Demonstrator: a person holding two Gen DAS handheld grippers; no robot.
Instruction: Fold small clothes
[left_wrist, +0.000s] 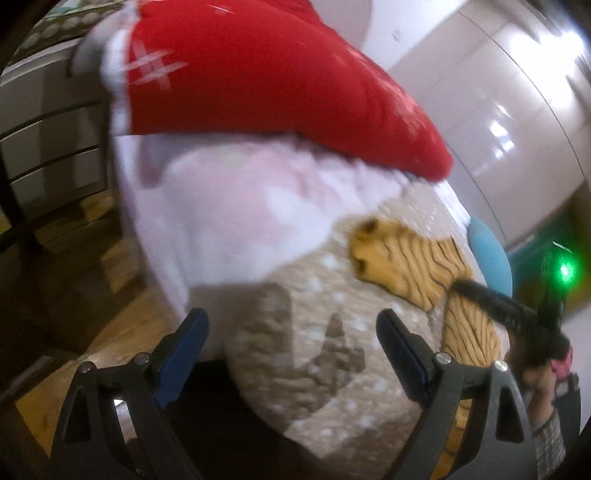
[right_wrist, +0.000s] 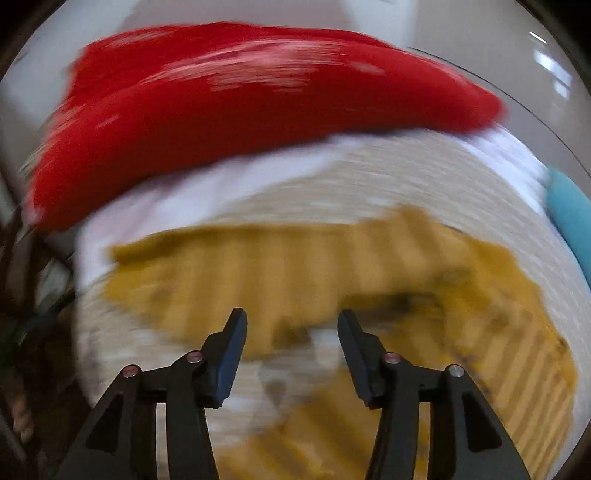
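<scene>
Both hand-held grippers, left (left_wrist: 291, 328) and right (right_wrist: 291, 332), are spread and empty; pinch the mustard striped garment (right_wrist: 295, 266) at its near edge.

red cushion (left_wrist: 266, 74) blocking far side, beige cover (left_wrist: 314, 306) bare near both open grippers

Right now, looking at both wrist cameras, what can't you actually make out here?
- Right wrist: motion blur smears the orange striped garment; its type and edges are unreadable.
- Left wrist: the right gripper is a blurred streak; its jaws can't be read there.
- Left wrist: the garment's lower part is hidden behind the left gripper.
- Both views: the red cushion's top is cut off or blurred.
</scene>
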